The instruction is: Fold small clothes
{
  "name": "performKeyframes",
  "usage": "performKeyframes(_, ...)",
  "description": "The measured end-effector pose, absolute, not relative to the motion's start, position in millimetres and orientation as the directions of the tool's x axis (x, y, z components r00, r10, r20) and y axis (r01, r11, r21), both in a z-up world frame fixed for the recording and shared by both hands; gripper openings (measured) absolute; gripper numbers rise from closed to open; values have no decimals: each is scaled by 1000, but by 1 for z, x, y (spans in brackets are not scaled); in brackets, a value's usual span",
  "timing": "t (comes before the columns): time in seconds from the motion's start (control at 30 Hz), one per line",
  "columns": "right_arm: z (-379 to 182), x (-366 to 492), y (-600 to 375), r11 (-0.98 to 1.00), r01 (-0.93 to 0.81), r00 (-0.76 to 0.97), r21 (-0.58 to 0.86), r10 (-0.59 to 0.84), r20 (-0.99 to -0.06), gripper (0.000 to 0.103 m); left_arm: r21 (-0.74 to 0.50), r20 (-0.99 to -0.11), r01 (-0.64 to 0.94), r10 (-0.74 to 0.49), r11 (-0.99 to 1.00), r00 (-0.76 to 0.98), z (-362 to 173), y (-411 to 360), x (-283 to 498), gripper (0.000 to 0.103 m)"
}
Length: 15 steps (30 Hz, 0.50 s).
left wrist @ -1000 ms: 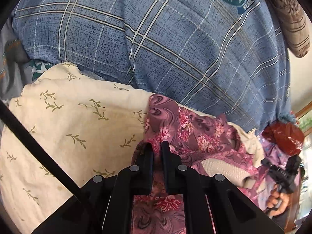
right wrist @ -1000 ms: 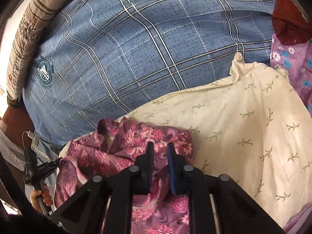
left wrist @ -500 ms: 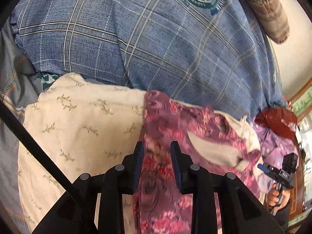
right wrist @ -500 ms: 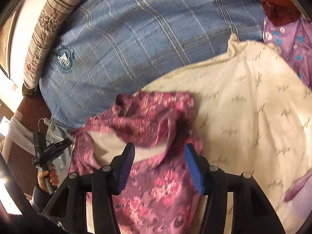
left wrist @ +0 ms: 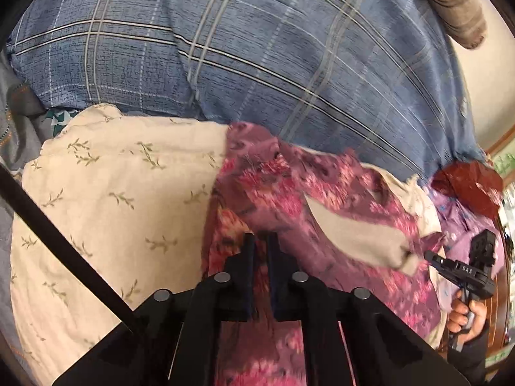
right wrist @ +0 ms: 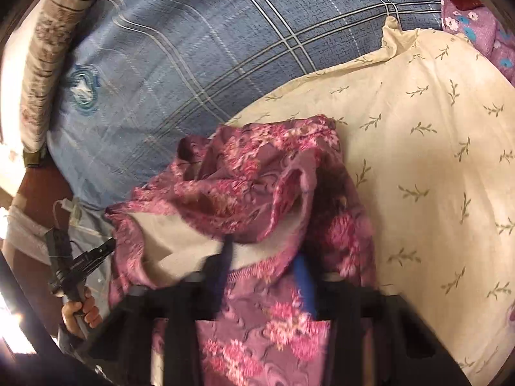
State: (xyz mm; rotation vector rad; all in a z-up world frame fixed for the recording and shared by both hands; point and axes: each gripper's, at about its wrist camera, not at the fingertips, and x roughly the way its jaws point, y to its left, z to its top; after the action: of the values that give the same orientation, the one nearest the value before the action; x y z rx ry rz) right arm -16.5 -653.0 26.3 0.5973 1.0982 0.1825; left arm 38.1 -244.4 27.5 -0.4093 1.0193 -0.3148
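A crumpled pink and purple floral garment [left wrist: 309, 212] with a pale beige lining lies on a cream leaf-print cloth [left wrist: 122, 199]. It also shows in the right wrist view [right wrist: 257, 186] on the same cream cloth [right wrist: 418, 148]. My left gripper [left wrist: 261, 239] has its fingers close together with a fold of the garment between them. My right gripper [right wrist: 262, 251] is open, its fingers spread over the garment's near edge and blurred. The right gripper also shows far right in the left wrist view [left wrist: 433, 255]. The left gripper shows at the left in the right wrist view [right wrist: 109, 245].
A blue plaid bed cover [left wrist: 289, 58] with a round logo [right wrist: 84, 91] spreads behind the cloths. A brown striped pillow [right wrist: 45, 58] lies at the far edge. A purple flowered cloth [right wrist: 473, 22] and a dark red item [left wrist: 466, 186] sit beside the cream cloth.
My left gripper has closed from open onto a fold of the floral garment. My right gripper opened earlier and stays open, now lower over the garment. The garment has spread out.
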Motion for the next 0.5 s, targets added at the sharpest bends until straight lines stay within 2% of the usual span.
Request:
performKeyframes(0.03,28,-11,-653,835,155,464,528,411,-785,3,-477,-744,52,-435,877,506,29,-243,42,2)
performKeyframes(0.17,43,12,-660,830,163,528,534,384,-757,3,-499,-714,12,-419,866,561,36,-236,56,2)
performKeyframes(0.3,41,45,-666,794,168,557,584,412,-721,3,-494,-723,-23,-396,869,566,30,-232,71,2)
performKeyframes(0.4,26,64,-665,803,194,543,564,391,-743,4,-473,-746,-43,-374,880,551,17,-233,78,2)
performKeyframes(0.43,18,70,-666,800,209,533,562,389,-752,8,-469,-751,-47,-370,882,547,12,-234,79,2)
performKeyframes(0.5,1,77,-669,794,238,513,559,386,-766,9,-479,-747,-46,-380,876,545,9,-233,77,2)
